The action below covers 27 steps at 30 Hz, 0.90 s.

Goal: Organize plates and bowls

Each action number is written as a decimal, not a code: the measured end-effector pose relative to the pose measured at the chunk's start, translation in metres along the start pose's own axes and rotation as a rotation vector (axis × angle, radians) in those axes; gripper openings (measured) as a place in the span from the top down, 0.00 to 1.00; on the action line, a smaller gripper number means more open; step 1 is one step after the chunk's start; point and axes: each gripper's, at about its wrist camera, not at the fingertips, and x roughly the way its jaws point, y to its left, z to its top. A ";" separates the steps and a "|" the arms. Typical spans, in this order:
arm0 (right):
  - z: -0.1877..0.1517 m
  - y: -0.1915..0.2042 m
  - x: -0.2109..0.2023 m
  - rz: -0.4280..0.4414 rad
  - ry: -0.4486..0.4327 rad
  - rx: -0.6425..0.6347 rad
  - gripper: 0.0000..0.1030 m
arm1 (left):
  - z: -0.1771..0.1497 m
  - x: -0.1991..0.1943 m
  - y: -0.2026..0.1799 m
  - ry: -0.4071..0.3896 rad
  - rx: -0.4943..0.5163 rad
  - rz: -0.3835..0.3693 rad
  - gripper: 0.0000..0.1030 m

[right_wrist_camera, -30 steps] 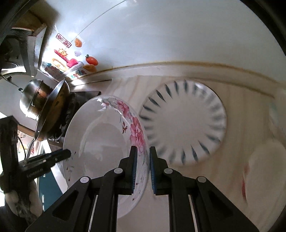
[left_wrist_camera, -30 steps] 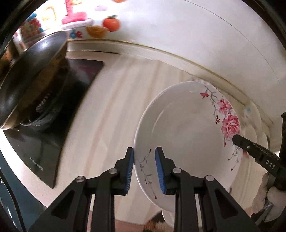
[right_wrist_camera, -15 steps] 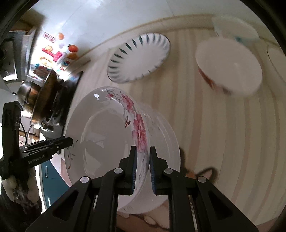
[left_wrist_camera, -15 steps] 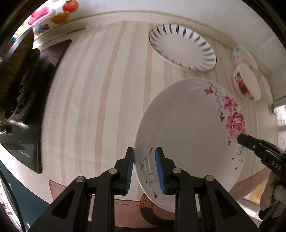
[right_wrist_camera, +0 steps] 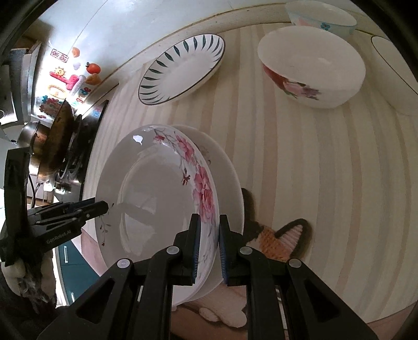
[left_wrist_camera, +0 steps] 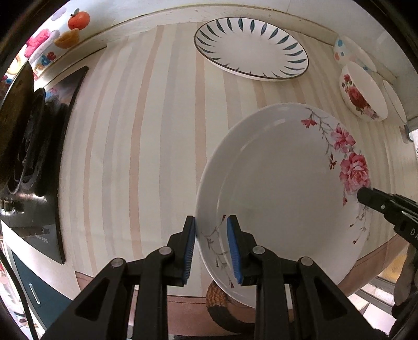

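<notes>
A white plate with pink roses (left_wrist_camera: 282, 188) is held between both grippers above the striped counter. My left gripper (left_wrist_camera: 211, 248) is shut on its near rim. My right gripper (right_wrist_camera: 209, 243) is shut on the opposite rim, by the roses (right_wrist_camera: 203, 193). In the right wrist view a second white plate (right_wrist_camera: 230, 183) shows just behind and under the held one. A white plate with dark leaf marks (left_wrist_camera: 250, 49) lies at the back. A rose-patterned bowl (left_wrist_camera: 360, 94) stands at the right, also in the right wrist view (right_wrist_camera: 313, 70).
A stove with a dark pan (left_wrist_camera: 23, 136) is at the left. A light bowl with dots (right_wrist_camera: 321, 15) and another white dish (right_wrist_camera: 392, 65) stand at the back right. A knitted coaster (right_wrist_camera: 279, 238) lies at the counter's front edge. Stickers (left_wrist_camera: 65, 34) mark the wall.
Both grippers have tilted down and lowered the rose plate toward the counter's front. The leaf plate and the bowls have come into clear view.
</notes>
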 end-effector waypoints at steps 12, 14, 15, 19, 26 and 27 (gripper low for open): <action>-0.002 -0.003 0.001 -0.017 0.012 0.012 0.86 | -0.005 0.002 -0.007 -0.005 0.026 0.030 0.79; -0.001 -0.003 0.001 -0.016 0.013 0.014 0.86 | -0.005 0.002 -0.007 -0.003 0.025 0.028 0.79; -0.001 -0.003 0.001 -0.019 0.012 0.014 0.86 | -0.006 0.003 -0.007 -0.003 0.026 0.028 0.79; 0.000 -0.006 0.001 -0.023 0.018 0.026 0.86 | -0.006 0.002 -0.007 -0.006 0.032 0.029 0.79; 0.004 -0.007 -0.002 -0.024 0.066 0.059 0.85 | -0.008 0.001 -0.008 -0.007 0.041 0.030 0.79; 0.004 -0.008 -0.002 -0.022 0.077 0.068 0.85 | -0.009 0.001 -0.008 -0.005 0.042 0.034 0.79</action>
